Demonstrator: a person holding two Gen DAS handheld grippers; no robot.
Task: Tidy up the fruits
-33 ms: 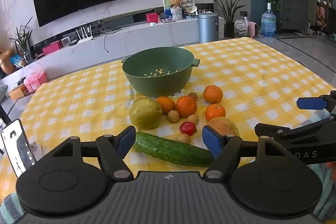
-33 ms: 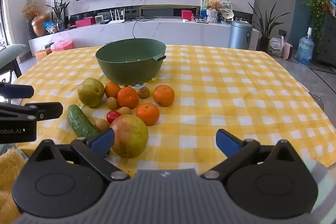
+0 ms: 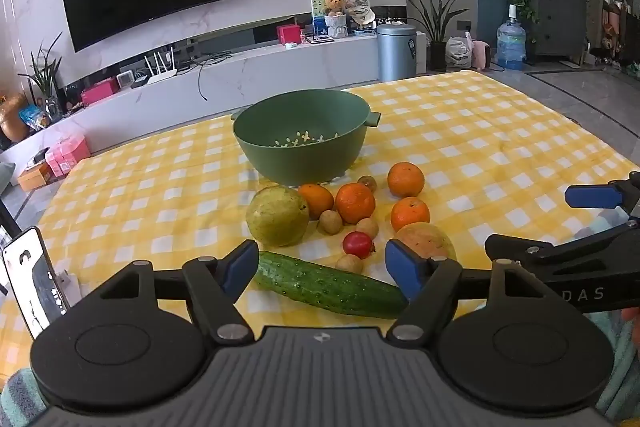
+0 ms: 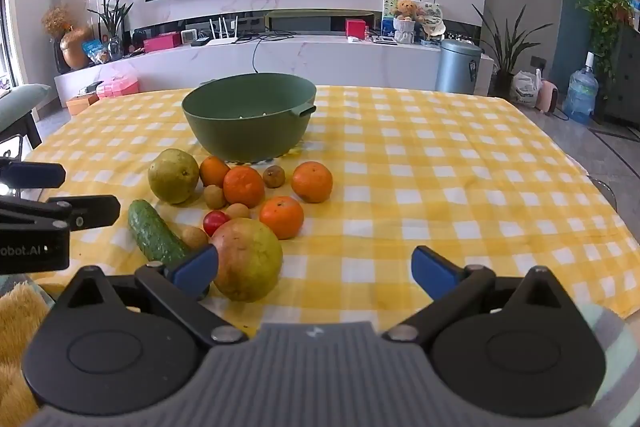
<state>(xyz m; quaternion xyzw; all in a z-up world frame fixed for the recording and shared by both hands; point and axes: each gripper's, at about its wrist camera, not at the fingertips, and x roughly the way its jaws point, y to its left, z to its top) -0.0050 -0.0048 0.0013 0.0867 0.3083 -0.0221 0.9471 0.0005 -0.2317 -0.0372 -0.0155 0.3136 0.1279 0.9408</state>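
Observation:
A green strainer bowl (image 3: 300, 143) stands mid-table on the yellow checked cloth (image 3: 500, 147). In front of it lie a green pear (image 3: 277, 215), several oranges (image 3: 355, 203), small brown fruits, a red one (image 3: 358, 245), a mango (image 3: 424, 239) and a cucumber (image 3: 328, 287). My left gripper (image 3: 322, 267) hovers open just above the cucumber, touching nothing. My right gripper (image 4: 316, 269) is open wide near the front edge, its left finger beside the mango (image 4: 248, 259), not gripping it. Each gripper shows at the side of the other's view.
A phone (image 3: 34, 291) stands propped at the table's near left corner. Bare cloth stretches to the right of the fruit (image 4: 460, 187). Beyond the table are a TV wall, a low white cabinet, a metal bin (image 4: 458, 67) and potted plants.

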